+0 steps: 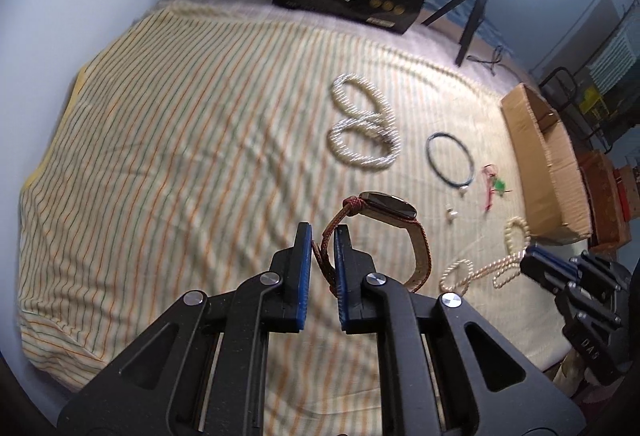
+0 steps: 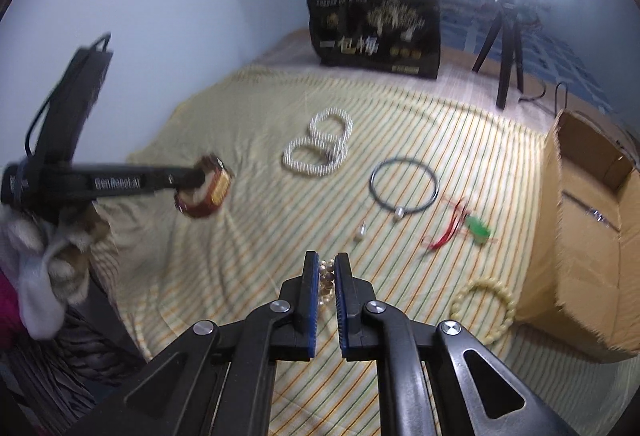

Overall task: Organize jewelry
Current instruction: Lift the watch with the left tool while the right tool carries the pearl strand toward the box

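Both are mid-carry above the bed [image 1: 160, 156]. The left hand-held gripper [image 1: 323, 236] pinches the watch [image 1: 386, 206] by its strap; the right hand-held gripper [image 2: 327, 268] is closed on a bead string [image 2: 326, 272]. Next, probably, the box [image 2: 592, 236] to the right.

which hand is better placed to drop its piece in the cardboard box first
Right, probably. The right gripper, shut on the pearl strand, sits beside the cardboard box; the left gripper holds the watch farther away.
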### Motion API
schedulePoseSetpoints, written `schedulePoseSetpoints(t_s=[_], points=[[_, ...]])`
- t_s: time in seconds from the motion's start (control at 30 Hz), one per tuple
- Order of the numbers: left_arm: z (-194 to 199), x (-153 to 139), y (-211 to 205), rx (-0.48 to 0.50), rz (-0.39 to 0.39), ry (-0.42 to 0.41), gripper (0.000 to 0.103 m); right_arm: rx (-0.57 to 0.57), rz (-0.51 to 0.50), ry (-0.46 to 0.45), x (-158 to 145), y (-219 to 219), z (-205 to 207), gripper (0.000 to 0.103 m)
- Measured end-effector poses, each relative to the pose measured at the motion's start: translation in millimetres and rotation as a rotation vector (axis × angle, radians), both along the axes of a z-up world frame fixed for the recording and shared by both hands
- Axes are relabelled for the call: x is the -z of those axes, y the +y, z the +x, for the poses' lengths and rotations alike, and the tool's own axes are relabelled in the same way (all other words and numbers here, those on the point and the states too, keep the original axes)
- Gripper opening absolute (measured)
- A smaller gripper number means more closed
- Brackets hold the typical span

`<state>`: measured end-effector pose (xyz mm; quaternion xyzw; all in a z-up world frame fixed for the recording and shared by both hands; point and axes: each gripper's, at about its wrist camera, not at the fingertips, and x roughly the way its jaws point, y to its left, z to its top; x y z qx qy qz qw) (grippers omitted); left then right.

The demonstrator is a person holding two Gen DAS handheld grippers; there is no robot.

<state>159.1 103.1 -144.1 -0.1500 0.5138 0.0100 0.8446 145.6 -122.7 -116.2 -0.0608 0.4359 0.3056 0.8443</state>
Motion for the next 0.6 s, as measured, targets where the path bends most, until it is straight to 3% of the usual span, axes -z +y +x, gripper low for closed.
schedulePoseSetpoints(t_s=[0.6], points=[[17,-57,-80,0.115,-0.05,-0.135,0.009,0.166,0.182,-0.193,-94,-56,28,0.005]])
